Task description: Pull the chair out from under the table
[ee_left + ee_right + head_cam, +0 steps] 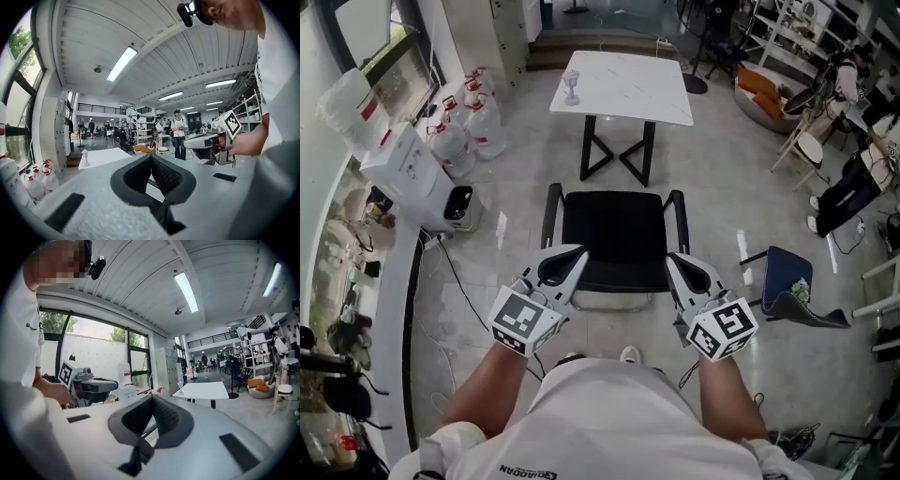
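You're keeping both pairs of jaws pressed together, the left gripper (577,253) and right gripper (674,260) sitting at the near corners of the chair (614,234). It's standing clear of the table (623,89) already, so little pulling seems left.

Open-plan lab or workshop hall, as I see it: strip lights (122,63) on a ribbed ceiling, upper centre; mezzanine railing (98,108) mid-left; shelving racks (251,341) at right; tall windows (93,357) at left; standing people (178,136) mid-frame.
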`<state>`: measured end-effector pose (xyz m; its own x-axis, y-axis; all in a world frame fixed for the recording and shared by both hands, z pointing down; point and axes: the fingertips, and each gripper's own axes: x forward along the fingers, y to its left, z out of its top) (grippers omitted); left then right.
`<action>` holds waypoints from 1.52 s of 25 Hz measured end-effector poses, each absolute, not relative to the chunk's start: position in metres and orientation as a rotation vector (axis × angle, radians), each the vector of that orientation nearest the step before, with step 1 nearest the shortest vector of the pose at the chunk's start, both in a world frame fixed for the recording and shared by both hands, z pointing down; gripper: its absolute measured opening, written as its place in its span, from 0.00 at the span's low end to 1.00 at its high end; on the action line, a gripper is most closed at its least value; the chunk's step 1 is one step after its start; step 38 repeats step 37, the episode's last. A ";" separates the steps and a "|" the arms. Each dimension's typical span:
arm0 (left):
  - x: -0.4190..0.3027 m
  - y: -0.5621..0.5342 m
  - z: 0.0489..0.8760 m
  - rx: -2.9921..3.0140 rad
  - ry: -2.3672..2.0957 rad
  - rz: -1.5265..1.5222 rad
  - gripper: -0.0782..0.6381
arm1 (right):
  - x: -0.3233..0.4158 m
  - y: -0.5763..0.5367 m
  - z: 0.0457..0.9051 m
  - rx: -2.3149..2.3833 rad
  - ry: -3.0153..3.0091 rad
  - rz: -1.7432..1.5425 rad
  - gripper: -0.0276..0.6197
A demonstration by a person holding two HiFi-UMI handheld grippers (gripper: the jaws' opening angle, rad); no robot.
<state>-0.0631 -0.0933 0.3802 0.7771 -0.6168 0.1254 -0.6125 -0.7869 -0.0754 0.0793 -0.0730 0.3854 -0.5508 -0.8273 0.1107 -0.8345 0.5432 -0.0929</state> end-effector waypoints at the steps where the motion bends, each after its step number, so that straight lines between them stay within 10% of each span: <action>1: -0.062 -0.092 0.382 -2.933 1.011 -0.229 0.12 | 0.080 -0.072 0.387 1.454 -2.710 0.207 0.05; 38: -0.061 -0.096 0.383 -2.927 1.027 -0.240 0.12 | 0.080 -0.075 0.398 1.393 -2.676 0.202 0.05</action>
